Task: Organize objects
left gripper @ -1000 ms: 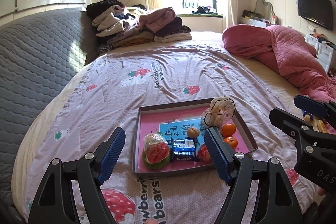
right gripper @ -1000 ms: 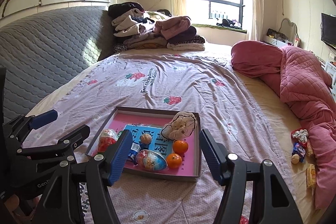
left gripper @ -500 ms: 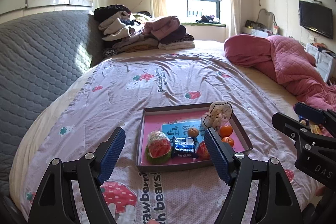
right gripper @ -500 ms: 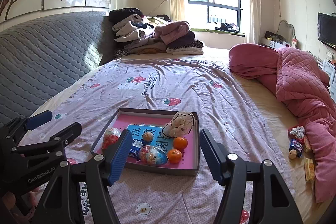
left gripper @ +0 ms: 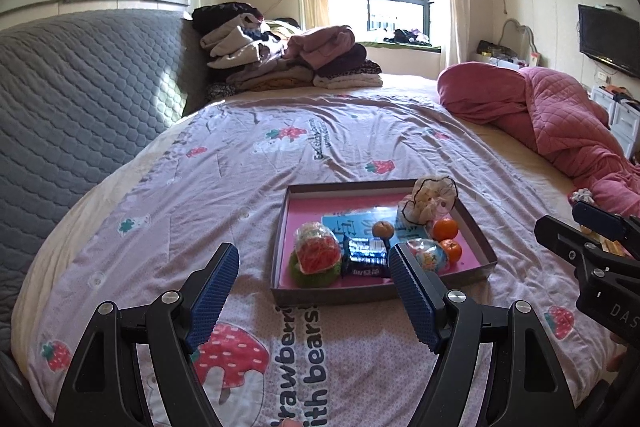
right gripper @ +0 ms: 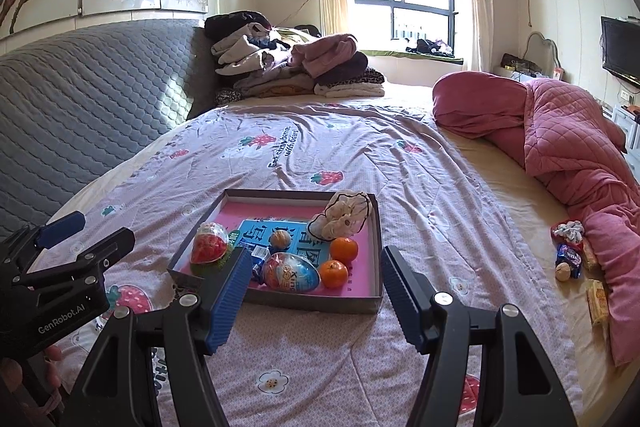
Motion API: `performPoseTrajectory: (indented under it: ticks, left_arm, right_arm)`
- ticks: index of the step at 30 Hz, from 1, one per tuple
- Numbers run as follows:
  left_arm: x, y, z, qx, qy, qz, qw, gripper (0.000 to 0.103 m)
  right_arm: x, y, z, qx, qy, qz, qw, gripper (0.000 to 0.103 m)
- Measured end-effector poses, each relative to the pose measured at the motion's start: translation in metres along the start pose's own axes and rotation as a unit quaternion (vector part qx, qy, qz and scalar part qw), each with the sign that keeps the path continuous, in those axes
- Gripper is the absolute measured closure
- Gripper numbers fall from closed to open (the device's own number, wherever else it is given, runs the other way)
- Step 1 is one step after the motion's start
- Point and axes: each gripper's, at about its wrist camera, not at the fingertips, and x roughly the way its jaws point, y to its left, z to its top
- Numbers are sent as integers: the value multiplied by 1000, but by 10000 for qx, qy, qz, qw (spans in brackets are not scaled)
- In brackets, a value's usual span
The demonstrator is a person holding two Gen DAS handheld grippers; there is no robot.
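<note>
On a bed, a tray [right gripper: 372, 301] of snacks sits at twelve o'clock beyond the left gripper [left gripper: 312, 293] and right gripper [right gripper: 310, 297], both with jaws apart, empty.

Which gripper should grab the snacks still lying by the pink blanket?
Probably the right gripper. The loose snacks lie on its side of the bed, beside the pink blanket. The left gripper is open too, but sits beyond the tray, farther away.

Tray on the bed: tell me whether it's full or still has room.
Still has room. The tray holds two oranges, a chocolate egg and other snacks toward its near side, while bare pink floor shows at the far end.
</note>
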Motion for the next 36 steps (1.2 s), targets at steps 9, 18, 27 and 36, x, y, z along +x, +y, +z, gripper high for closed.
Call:
performPoseTrajectory:
  ticks: [9, 18, 27, 36]
  left_arm:
    - [25, -2, -31, -42, 163, 29, 9999, 24]
    - [37, -5, -51, -8, 196, 67, 9998, 24]
    - [47, -5, -66, -56, 337, 59, 9994, 24]
    - [62, -4, -82, -95, 451, -3, 9989, 24]
  right_arm:
    - [19, 0, -25, 10, 103, -26, 9999, 37]
    - [37, -2, -46, 63, 185, -99, 9998, 37]
    - [48, -7, -67, 107, 183, -156, 9997, 37]
    - [63, -10, -90, 172, 333, -170, 9992, 37]
